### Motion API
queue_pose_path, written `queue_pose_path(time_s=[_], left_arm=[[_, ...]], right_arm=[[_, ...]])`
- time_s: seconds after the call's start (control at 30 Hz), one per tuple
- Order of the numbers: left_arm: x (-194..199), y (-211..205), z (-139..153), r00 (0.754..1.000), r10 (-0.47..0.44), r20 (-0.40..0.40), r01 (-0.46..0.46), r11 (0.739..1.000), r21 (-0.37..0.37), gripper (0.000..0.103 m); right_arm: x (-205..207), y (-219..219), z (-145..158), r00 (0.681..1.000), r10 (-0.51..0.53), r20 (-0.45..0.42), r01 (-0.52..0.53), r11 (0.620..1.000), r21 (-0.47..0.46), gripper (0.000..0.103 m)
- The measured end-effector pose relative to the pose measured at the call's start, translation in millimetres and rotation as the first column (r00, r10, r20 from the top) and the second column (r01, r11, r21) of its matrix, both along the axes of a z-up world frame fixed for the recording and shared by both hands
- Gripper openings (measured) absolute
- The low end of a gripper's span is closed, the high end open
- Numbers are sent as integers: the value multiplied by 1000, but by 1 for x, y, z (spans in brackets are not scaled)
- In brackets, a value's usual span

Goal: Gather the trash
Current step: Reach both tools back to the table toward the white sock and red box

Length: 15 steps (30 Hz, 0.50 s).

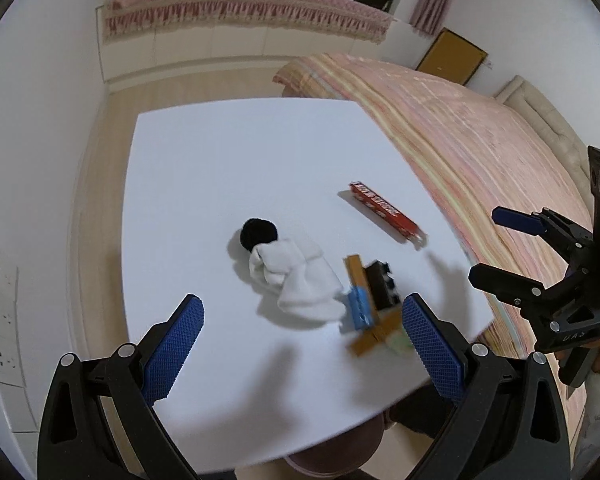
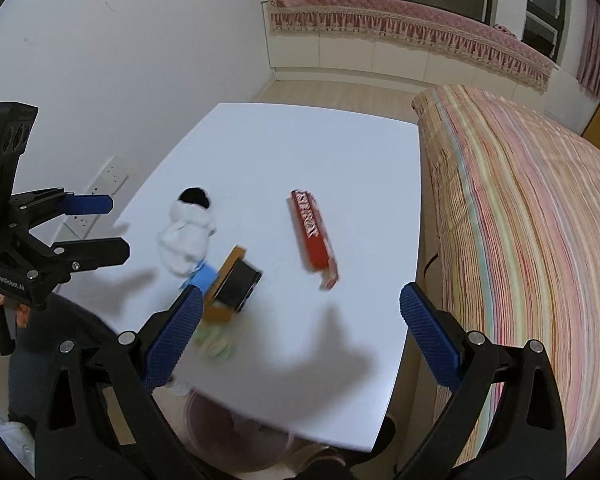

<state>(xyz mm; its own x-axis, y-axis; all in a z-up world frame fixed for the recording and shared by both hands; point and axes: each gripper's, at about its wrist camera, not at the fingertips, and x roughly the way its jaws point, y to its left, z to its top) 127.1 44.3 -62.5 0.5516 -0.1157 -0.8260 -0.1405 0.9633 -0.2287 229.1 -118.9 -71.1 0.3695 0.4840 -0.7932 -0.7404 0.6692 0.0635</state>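
From the left wrist view, the left gripper hangs over the near part of the white table, jaws spread wide and empty. A blurred clutter of a tan box, a blue pack and a black item lies ahead toward its right finger, which hides part of a pale green thing. The white cloth and black ball sit between the fingers, farther off. The red carton lies beyond. A dark bin shows under the table edge; contents hidden.

From the right wrist view, the right gripper is wide open, empty. The red carton lies ahead between its fingers; the clutter is blurred beside the left finger.
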Motion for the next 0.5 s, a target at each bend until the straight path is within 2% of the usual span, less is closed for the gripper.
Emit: queue_pose_path(time_s=[0.2,0.37,0.4,0.47,0.5], left_arm=[[14,6,-22,999,11,-49,-13,999,-45,95],[22,7,-32,998,15,-61,-18,998,-54,95],[23,5,-33,998,12,-61,-15,999,-52,93],[26,4,-34,998,7,-62,-10,999,-51,82],[27,4,-35,998,5,-64,-8,999,-48,81]], right_arm=[[25,17,-21,1000,22,-23,-22,999,-33,96],[38,28,-39,998,34,-47,-37,997,-63,83],[41,31,-41,998,36,-50,-39,997,-66,80],[43,33,-44,998,41,-54,-44,997,-66,75],[44,35,-45,998,41,-54,-44,997,-65,72]])
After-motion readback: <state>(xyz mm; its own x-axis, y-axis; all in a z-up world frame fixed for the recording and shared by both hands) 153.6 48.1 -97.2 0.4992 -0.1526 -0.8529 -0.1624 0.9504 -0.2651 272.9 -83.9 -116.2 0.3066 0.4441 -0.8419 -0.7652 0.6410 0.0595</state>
